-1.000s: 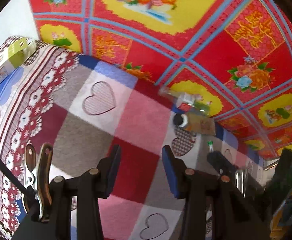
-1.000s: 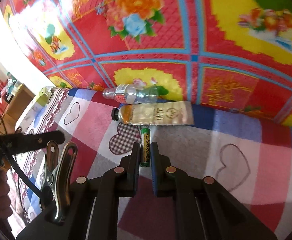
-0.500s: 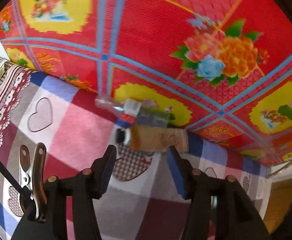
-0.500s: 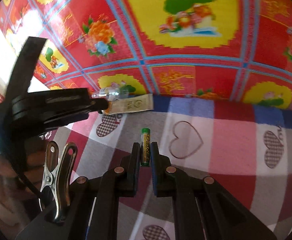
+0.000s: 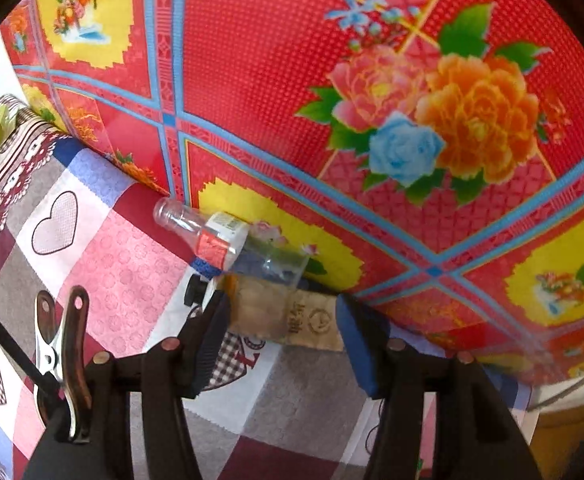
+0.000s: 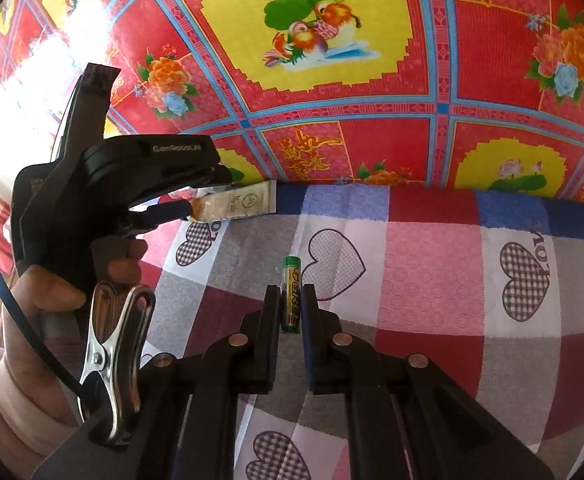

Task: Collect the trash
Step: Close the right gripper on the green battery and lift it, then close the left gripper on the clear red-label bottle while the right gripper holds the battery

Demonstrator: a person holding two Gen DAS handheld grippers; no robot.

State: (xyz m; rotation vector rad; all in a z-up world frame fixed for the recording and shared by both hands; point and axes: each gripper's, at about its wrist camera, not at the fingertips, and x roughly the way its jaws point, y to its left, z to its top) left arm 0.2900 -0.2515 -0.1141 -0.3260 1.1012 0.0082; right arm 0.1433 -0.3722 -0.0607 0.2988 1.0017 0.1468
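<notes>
Trash lies on a bed covered with a checked heart-print sheet, pushed up against a red flowered cloth that rises behind it. The left tool has its jaws opening, with the flat tan tube between them; its blue pads stand on either side of the tube and do not visibly press on it, so the tube rests on the sheet rather than being gripped. The tube's black cap points left, just past the left finger. Directly behind the tube, touching it and lying against the foot of the flowered cloth, is a clear plastic bottle with a red and white label, its open neck also pointing left.

In the right wrist view the same tube shows at the far edge of the sheet, with the left tool reaching it from the left, carried by a person's hand. The right tool is clenched on a green battery, which stands lengthwise between its two fingers with its upper end sticking out beyond the tips. That battery is well apart from the tube and bottle, nearer the middle of the sheet. A metal spring clip is fixed to the right tool's body, and a similar clip sits on the left one
</notes>
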